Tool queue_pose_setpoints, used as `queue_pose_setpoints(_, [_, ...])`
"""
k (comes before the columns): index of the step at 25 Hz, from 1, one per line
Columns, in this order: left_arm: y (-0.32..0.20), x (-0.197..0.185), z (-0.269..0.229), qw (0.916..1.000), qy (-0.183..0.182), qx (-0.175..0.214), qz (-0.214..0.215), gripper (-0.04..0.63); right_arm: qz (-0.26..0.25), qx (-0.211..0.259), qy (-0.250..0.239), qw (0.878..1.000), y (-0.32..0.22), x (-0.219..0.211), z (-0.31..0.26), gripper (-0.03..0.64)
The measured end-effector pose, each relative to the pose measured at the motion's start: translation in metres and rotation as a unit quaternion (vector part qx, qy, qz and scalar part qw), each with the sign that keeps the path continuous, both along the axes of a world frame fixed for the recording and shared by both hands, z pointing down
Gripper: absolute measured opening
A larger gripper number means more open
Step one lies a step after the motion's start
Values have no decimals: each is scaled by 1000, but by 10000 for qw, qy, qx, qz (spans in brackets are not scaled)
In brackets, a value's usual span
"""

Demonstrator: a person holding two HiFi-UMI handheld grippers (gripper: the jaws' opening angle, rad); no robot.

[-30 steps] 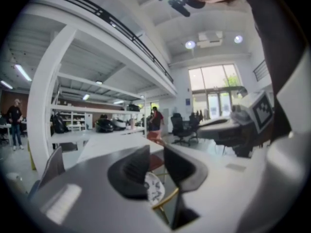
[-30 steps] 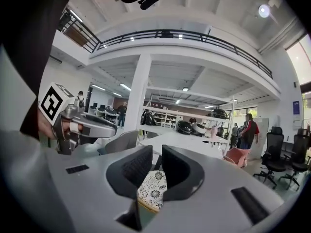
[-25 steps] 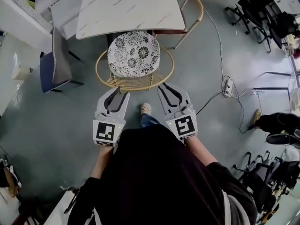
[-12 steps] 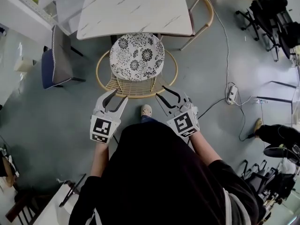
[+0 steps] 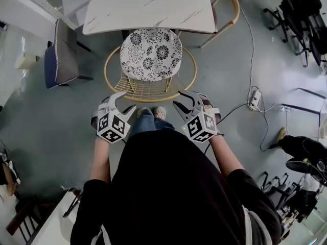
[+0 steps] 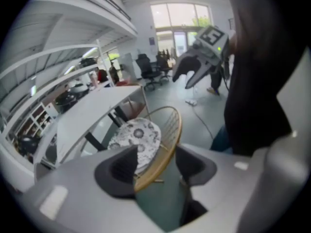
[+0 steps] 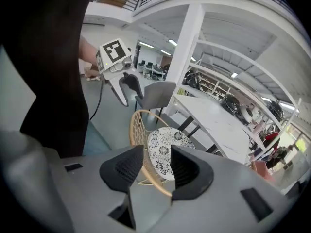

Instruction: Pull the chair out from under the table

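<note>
L gripper [image 5: 124, 100] and R gripper [image 5: 185, 99] at near side of chair [image 5: 150, 55], its seat part-tucked under far bench [image 5: 148, 6]. Both sets of jaws stand wide apart, having just been opening. Chair's back rim [image 6: 171, 142] lies between each pair, ungripped.

A: What lies on the floor [image 5: 61, 131]?
B: A white plug strip [image 5: 254, 99] with a long white wire [image 5: 251, 45].
A: Any seats?
B: Yes, a blue and grey chair [image 5: 60, 55] at the left, and black wheeled chairs [image 5: 301, 19] at the far right.
</note>
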State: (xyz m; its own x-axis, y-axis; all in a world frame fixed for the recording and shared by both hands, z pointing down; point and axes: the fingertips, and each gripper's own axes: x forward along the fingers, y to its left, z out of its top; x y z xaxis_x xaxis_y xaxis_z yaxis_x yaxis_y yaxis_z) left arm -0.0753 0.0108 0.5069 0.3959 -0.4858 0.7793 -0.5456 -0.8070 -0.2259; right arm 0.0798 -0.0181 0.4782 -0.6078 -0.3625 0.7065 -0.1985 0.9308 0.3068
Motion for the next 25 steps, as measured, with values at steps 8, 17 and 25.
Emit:
queue_pose_setpoints(8, [-4,-1,47,9844,-1037,-488,1331,259,-436,-30,926,9947,6,-5,45,156])
queue_pose_setpoints(17, [1,-17,107,9664,-1310,-1198,1862,265,-743,-387,1714,9816,2,-9,113,160])
queue_pose_setpoints(25, [-5,-26,145,9453,-1873,-1222,2376,272,-1234,-143,2464,9612,-6,-7,161,160])
